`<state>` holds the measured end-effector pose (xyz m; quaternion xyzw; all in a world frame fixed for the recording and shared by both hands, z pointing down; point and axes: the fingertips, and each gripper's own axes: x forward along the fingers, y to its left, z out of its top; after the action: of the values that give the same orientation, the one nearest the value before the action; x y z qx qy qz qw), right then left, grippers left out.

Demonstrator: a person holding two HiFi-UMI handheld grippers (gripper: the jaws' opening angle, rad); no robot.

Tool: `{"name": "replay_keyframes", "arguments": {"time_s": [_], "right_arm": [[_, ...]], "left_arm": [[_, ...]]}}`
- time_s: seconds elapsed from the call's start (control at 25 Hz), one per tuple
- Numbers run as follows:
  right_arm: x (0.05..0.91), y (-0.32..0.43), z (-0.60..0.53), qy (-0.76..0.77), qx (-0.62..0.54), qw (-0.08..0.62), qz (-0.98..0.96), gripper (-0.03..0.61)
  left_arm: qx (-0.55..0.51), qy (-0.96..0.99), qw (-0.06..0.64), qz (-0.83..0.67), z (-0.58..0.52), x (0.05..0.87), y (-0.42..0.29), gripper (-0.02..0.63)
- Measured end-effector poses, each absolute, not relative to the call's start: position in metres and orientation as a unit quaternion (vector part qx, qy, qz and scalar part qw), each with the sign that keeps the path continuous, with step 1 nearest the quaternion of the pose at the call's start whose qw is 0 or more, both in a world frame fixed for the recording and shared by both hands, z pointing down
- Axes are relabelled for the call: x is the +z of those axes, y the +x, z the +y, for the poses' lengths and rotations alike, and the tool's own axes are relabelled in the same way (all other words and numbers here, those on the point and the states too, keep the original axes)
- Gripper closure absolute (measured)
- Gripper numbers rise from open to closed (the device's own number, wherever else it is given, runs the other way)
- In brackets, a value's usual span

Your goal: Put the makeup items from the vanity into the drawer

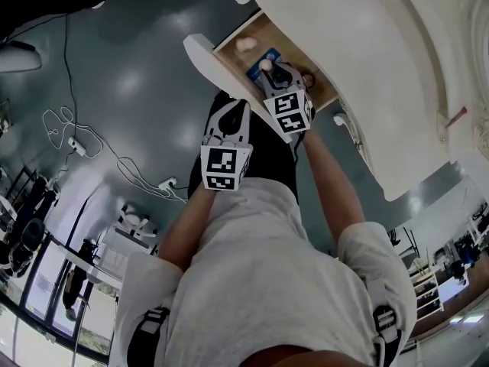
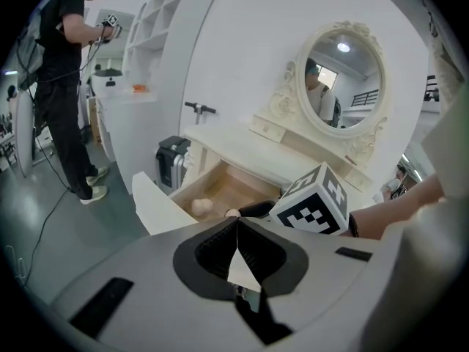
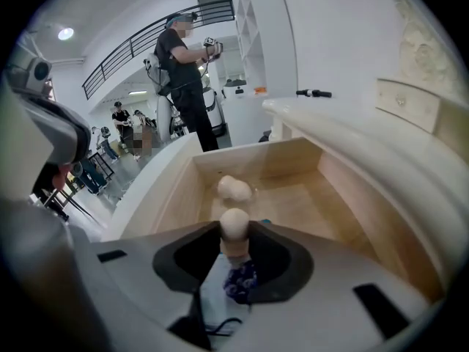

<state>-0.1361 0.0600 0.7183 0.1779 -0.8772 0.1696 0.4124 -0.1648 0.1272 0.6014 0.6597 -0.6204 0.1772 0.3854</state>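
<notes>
The vanity's wooden drawer [image 1: 228, 50] stands pulled out. A beige sponge [image 1: 244, 44] [image 3: 234, 188] [image 2: 201, 205] lies at its far end, beside a flat blue packet [image 1: 260, 58]. My right gripper [image 1: 270, 70] [image 3: 234, 259] hangs over the drawer, shut on a small makeup item [image 3: 234, 229] with a round beige head and a blue patterned body, held upright. My left gripper [image 1: 229, 113] [image 2: 237, 226] is shut and holds nothing; it hovers in front of the drawer's white front panel [image 1: 208, 61], nearer my body.
The white vanity top [image 1: 367, 67] runs to the right of the drawer, with an oval mirror [image 2: 344, 79] and a small box drawer [image 3: 403, 103] on it. A person in black [image 2: 66, 86] [image 3: 183, 72] stands beyond. Cables [image 1: 76, 140] lie on the grey floor.
</notes>
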Motion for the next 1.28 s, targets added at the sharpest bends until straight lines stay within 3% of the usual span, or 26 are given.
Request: {"name": "replay_keyframes", "arguments": {"time_s": [0.52,1.04,1.12,1.2,1.28], "right_arm": [[0.72,-0.128,0.064,0.17,0.19,0.42,-0.871,0.404],[0.645,-0.105,0.044,0.221,0.188,0.351,-0.89,0.394],[0.627,-0.099,0.037,0.239,0.183,0.334,-0.893,0.416],[0.608,-0.089,0.025,0.272,0.17,0.313,-0.894,0.532],[0.588,-0.078,0.015,0.302,0.158,0.293,-0.894,0.563]], "left_arm": [[0.186,0.675,0.375,-0.608,0.121,0.59,-0.164,0.606],[0.188,0.719,0.335,-0.579,0.082,0.55,-0.139,0.606],[0.189,0.727,0.328,-0.574,0.075,0.542,-0.134,0.606],[0.191,0.736,0.319,-0.566,0.067,0.535,-0.129,0.606],[0.191,0.745,0.312,-0.558,0.059,0.526,-0.123,0.606]]}}
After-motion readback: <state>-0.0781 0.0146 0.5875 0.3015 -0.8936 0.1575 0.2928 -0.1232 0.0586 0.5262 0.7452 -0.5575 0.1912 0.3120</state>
